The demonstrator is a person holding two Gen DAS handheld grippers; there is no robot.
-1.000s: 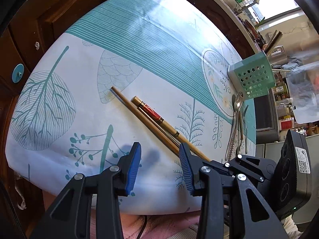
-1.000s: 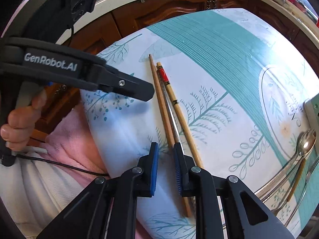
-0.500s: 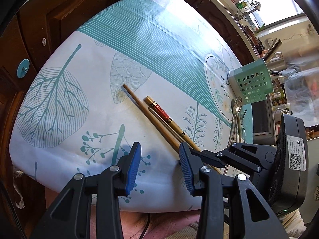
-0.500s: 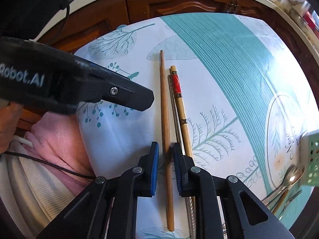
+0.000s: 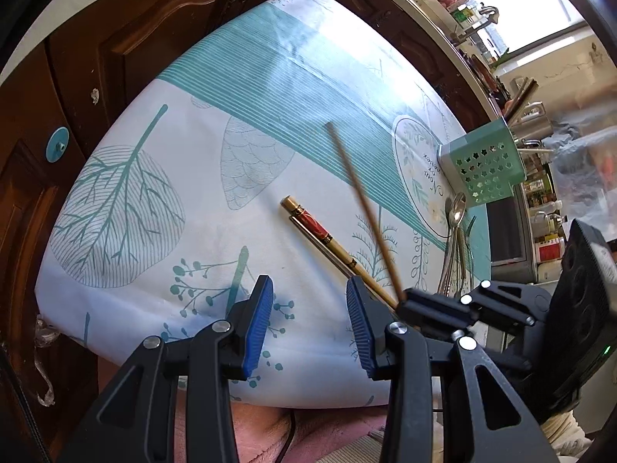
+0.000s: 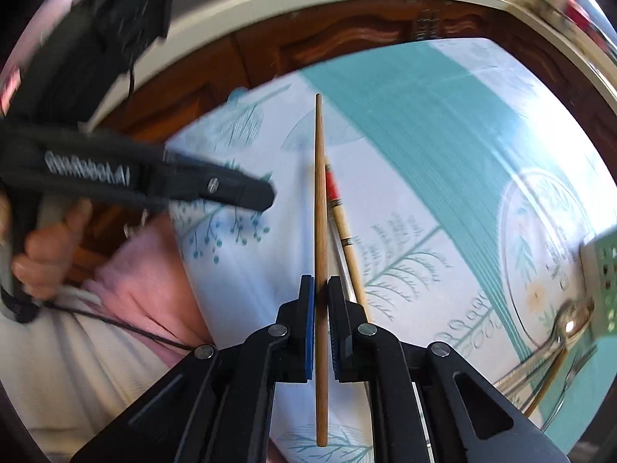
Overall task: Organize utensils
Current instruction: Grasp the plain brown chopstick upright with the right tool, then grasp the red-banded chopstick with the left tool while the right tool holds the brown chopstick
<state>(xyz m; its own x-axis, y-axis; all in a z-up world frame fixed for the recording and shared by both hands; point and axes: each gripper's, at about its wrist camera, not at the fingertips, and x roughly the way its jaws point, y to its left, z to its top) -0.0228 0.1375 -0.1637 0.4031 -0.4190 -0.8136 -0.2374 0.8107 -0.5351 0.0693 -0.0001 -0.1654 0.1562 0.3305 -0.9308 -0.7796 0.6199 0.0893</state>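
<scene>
1. Your left gripper (image 5: 308,324) has not changed: its jaws hang part-way apart with nothing between them, above the near edge of the leaf-print tablecloth (image 5: 127,200).
2. Left on the cloth just ahead of it are the red-banded chopstick (image 5: 327,237) and a thin metal one tucked against it. A second ago the plain wooden chopstick (image 6: 320,231) lay beside them; it is gone from that spot.
3. That plain chopstick is now clamped in your right gripper (image 6: 321,289), whose jaws are closing the last bit onto it. It has come off the table, tip raised and blurred in the left view.
4. At the right, the spoon (image 5: 457,208) and the other cutlery beside it still lie next to the green perforated holder (image 5: 486,169), untouched.
5. So one chopstick is in hand. The carry to the holder looks like your next step, and its partners wait behind.
</scene>
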